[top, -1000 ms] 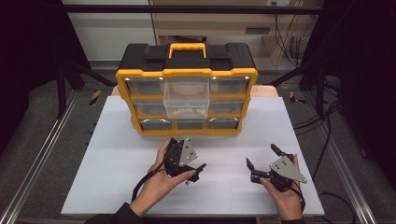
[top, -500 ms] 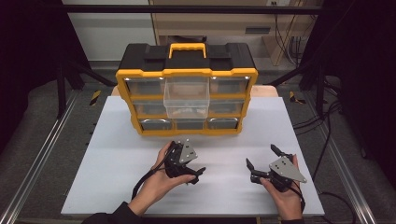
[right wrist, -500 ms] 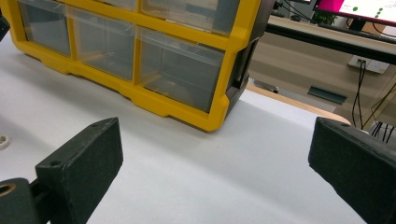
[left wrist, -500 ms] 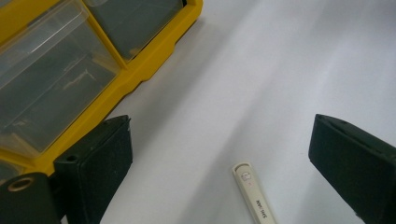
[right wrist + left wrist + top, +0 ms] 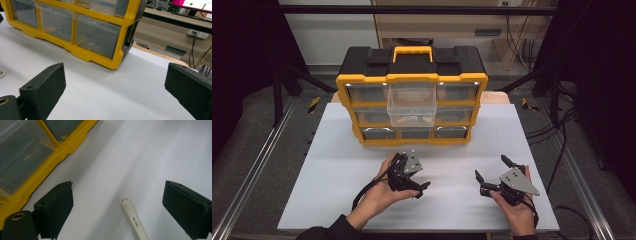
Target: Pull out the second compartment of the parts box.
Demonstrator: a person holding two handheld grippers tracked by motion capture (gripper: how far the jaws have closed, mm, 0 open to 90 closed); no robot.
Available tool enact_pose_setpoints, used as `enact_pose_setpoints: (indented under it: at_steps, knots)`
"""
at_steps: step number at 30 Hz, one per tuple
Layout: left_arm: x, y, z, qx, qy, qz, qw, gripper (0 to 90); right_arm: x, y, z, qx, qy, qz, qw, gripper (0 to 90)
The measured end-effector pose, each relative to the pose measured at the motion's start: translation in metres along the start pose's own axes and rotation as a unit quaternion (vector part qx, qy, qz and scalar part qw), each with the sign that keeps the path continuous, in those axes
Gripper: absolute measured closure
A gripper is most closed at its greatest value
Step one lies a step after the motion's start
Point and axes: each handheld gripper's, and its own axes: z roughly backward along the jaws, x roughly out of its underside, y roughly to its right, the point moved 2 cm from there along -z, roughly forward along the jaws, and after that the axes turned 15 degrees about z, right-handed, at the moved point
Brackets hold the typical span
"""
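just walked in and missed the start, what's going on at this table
A person holds a claw in each hand over a white table, in front of a yellow and black drawer organizer whose top middle drawer is pulled out. The left claw is open, with a slim beige stick lying on the table between its jaws. The right claw is open and holds nothing.

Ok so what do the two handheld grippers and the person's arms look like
Both are black two-jaw tools. The left gripper and right gripper each carry a grey three-cornered plate dotted with small holes, and a black cable trails from the left one. In the gripper views the jaws are blocky matte-black pads with a small round hole on top. A dark sleeve covers the left forearm.
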Motion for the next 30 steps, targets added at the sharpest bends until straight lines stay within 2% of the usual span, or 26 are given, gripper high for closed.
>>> enact_pose_setpoints:
  at_steps: [15,19,23,27,30]
  knots:
    - [0.004,0.007,-0.013,0.008,-0.031,-0.008,0.9995,10.2,0.0,-0.001,0.0,-0.001,-0.002,0.002,1.0,3.6]
    - [0.005,0.006,-0.015,0.005,-0.036,-0.007,0.9993,10.4,0.0,-0.001,0.0,-0.002,-0.002,0.002,1.0,3.5]
    - [0.007,0.004,-0.018,-0.006,-0.047,-0.01,0.9988,11.6,0.001,-0.001,0.0,-0.002,-0.004,0.002,1.0,3.5]
    - [0.007,0.002,-0.018,-0.007,-0.049,-0.006,0.9988,15.8,0.001,-0.001,0.0,-0.002,-0.003,0.002,1.0,3.6]
    - [0.008,0.001,-0.018,-0.007,-0.051,-0.002,0.9987,22.0,0.001,-0.001,-0.001,-0.002,-0.004,0.002,1.0,3.6]
